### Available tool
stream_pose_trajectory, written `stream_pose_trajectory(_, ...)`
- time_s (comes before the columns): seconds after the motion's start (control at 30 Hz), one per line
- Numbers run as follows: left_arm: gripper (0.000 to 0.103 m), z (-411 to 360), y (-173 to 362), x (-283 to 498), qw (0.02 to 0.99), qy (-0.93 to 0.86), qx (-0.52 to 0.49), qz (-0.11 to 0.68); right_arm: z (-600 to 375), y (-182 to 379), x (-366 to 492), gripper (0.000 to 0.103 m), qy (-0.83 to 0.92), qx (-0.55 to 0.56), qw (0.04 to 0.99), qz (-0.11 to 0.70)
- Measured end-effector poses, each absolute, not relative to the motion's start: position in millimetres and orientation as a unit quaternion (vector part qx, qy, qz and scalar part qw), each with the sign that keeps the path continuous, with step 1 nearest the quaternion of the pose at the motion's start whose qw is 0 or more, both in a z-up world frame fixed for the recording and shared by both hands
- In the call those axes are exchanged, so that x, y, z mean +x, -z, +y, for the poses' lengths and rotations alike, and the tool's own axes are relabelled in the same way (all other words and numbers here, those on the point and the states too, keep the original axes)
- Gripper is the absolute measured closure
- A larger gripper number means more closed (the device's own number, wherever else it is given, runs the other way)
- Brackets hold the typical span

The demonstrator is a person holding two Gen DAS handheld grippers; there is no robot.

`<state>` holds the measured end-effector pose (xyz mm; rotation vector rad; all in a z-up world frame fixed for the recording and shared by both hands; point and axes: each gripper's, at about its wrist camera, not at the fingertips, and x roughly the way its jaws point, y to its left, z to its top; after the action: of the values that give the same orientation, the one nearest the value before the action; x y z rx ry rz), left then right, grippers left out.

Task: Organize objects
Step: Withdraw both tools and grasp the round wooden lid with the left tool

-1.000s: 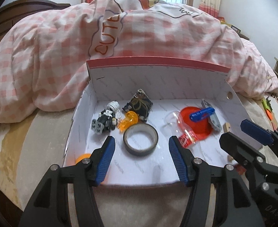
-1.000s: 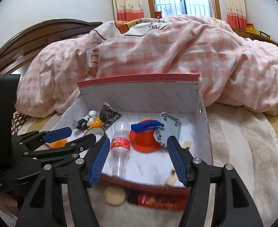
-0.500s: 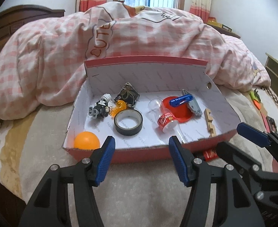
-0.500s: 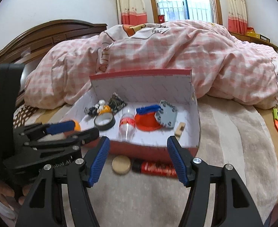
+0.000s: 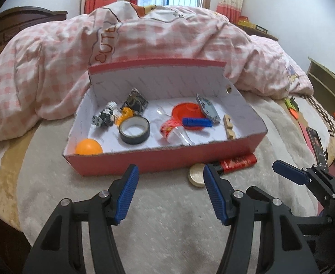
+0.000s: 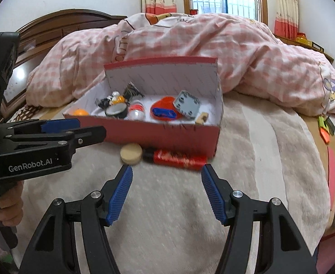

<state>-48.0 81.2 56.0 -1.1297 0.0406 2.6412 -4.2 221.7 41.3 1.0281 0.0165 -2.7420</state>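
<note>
A red cardboard box [image 5: 162, 162] with a white lining sits on a beige blanket [image 5: 167, 217] on a bed, backed by a heaped pink checked duvet [image 5: 53, 52]. Going left to right inside the box: an orange ball [image 5: 88, 147] in the near left corner, a small black-and-white toy [image 5: 104, 116], a roll of dark tape [image 5: 134, 130], a clear plastic bottle [image 5: 175, 132] on its side, a red disc [image 5: 186, 111] with a blue clip [image 5: 197, 122] across it, a grey plate [image 5: 207, 107] and a wooden piece [image 5: 229, 126] at the right end. Outside, touching the front wall near its right end, lie a round wooden disc [image 5: 196, 174] and a red tube [image 5: 238, 161]. The left gripper [image 5: 169, 193] and the right gripper [image 6: 166, 190] both hover above the blanket in front of the box, jaws wide apart and holding nothing. Most items appear already packed; the disc and tube seem to be what remains, along with small things at the bed's far right edge.
</note>
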Motion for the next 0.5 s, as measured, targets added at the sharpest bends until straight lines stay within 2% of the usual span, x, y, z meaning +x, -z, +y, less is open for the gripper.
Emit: stream_pose_trajectory(0.5,0.044,104,-35,-43,0.160,-0.901,-0.401,0.026,242,-23,2,0.039,0.926,0.368,0.084,-0.009)
